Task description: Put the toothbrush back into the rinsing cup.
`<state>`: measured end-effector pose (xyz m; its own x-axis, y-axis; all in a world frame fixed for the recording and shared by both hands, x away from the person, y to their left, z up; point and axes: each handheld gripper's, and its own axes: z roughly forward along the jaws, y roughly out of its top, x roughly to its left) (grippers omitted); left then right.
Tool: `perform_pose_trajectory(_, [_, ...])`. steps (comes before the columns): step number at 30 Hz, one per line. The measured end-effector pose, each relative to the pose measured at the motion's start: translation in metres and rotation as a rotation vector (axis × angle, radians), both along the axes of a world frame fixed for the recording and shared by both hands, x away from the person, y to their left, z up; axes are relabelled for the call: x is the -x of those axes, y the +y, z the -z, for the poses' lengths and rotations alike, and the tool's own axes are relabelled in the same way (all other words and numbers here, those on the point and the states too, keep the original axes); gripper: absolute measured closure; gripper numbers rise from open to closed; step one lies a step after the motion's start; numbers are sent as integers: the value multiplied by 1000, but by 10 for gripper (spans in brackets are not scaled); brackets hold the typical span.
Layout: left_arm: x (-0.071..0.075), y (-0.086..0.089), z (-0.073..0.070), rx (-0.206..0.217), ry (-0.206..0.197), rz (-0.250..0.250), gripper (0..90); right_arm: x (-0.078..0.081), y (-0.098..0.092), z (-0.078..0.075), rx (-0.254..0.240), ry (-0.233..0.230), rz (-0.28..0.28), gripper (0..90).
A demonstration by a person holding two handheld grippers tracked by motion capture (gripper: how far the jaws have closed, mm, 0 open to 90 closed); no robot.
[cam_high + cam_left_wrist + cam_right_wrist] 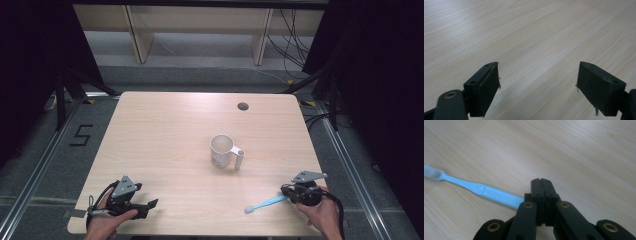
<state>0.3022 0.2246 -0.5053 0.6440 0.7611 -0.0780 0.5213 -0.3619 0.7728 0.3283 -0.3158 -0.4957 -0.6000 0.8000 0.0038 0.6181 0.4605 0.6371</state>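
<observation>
On the grey floor left of the table (165, 115), a black "5" (81, 135) is marked; no other writing is legible. At the table's near-left corner, the person's left hand (102, 222) holds the left gripper (150, 205) low over bare wood, its jaws spread wide apart with nothing between them, as the left gripper view confirms (537, 85). Near the middle of the table stands a white mug (222, 150), upright, open mouth up, its handle toward the right. A small dark round hole (243, 106) sits near the far edge. Toward the near-right, a light blue toothbrush (265, 203) lies with its long axis running left to right, head pointing left and slightly nearer, handle end at the right gripper (284, 192). That gripper, held by the right hand (320, 215), has its jaws pressed together (540, 180); the toothbrush (484, 191) handle passes beside and under them, and I cannot tell whether it is pinched.
</observation>
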Motion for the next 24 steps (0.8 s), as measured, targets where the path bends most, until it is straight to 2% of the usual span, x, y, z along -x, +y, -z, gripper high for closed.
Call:
perform_pose_trajectory(1, [0, 0, 0, 1, -1, -2, 174, 2, -1, -2, 14, 36, 6, 900])
perform_pose_trajectory(2, [0, 0, 0, 1, 0, -1, 174, 3, 0, 1, -14, 12, 16, 900])
perform_pose_trajectory(3, [0, 0, 0, 1, -1, 0, 174, 4, -2, 0, 11, 14, -3, 900])
perform_pose_trajectory(4, [0, -1, 0, 7, -1, -5, 174, 6, -3, -2, 12, 39, 5, 900])
perform_pose_trajectory(6, [0, 0, 0, 0, 0, -1, 174, 11, -1, -2, -11, 45, 36, 900])
perform_pose_trajectory(7, [0, 0, 0, 2, -1, -2, 174, 13, -1, -1, -20, 19, 26, 900])
perform_pose_trajectory(8, [0, 0, 0, 4, -2, -4, 174, 13, -1, -1, -20, 19, 26, 900])
perform_pose_trajectory(9, [0, 0, 0, 3, 0, -4, 174, 14, -2, -5, -2, 42, 6, 900])
perform_pose_trajectory(10, [0, 0, 0, 3, 0, -3, 174, 17, 1, -2, -37, 34, 35, 900])
perform_pose_trajectory(11, [0, 0, 0, 2, -1, -2, 174, 17, -1, -2, -18, 27, 3, 900])
perform_pose_trajectory(12, [0, 0, 0, 2, -4, -1, 174, 20, -1, -5, -11, 66, 25, 900])
perform_pose_trajectory(13, [0, 0, 0, 3, -3, -1, 174, 20, -3, -3, -3, 37, -2, 900])
perform_pose_trajectory(14, [0, 0, 0, 2, -2, -1, 174, 21, -1, 0, -29, 10, 16, 900])
perform_pose_trajectory(15, [0, 0, 0, 2, 0, -3, 174, 23, -2, -2, -23, 38, 21, 900])
perform_pose_trajectory(16, [0, 0, 0, 3, -1, -4, 174, 23, -3, -3, -19, 42, 11, 900])
perform_pose_trajectory(17, [0, 0, 0, 5, -2, -6, 174, 26, -2, -5, -19, 71, 26, 900])
perform_pose_trajectory(18, [0, 0, 0, 6, -2, -7, 174, 26, -3, -3, -26, 37, 8, 900])
perform_pose_trajectory(19, [0, 0, 0, 4, -2, -6, 175, 28, -3, -4, -28, 64, 27, 900])
perform_pose_trajectory(20, [0, 0, 0, 3, -1, -6, 174, 28, -4, -1, -30, 36, 14, 900])
perform_pose_trajectory(21, [0, 0, 0, 2, -1, -6, 174, 29, -5, -3, -22, 62, 11, 900])
perform_pose_trajectory(22, [0, 0, 0, 5, -4, -8, 174, 33, -3, -1, -39, 69, 39, 900])
perform_pose_trajectory(23, [1, 0, 0, 6, -4, -9, 175, 31, -6, 1, -37, 27, 4, 900])
perform_pose_trajectory(24, [1, 0, 0, 4, -3, -9, 175, 36, -3, -4, -33, 105, 46, 900])
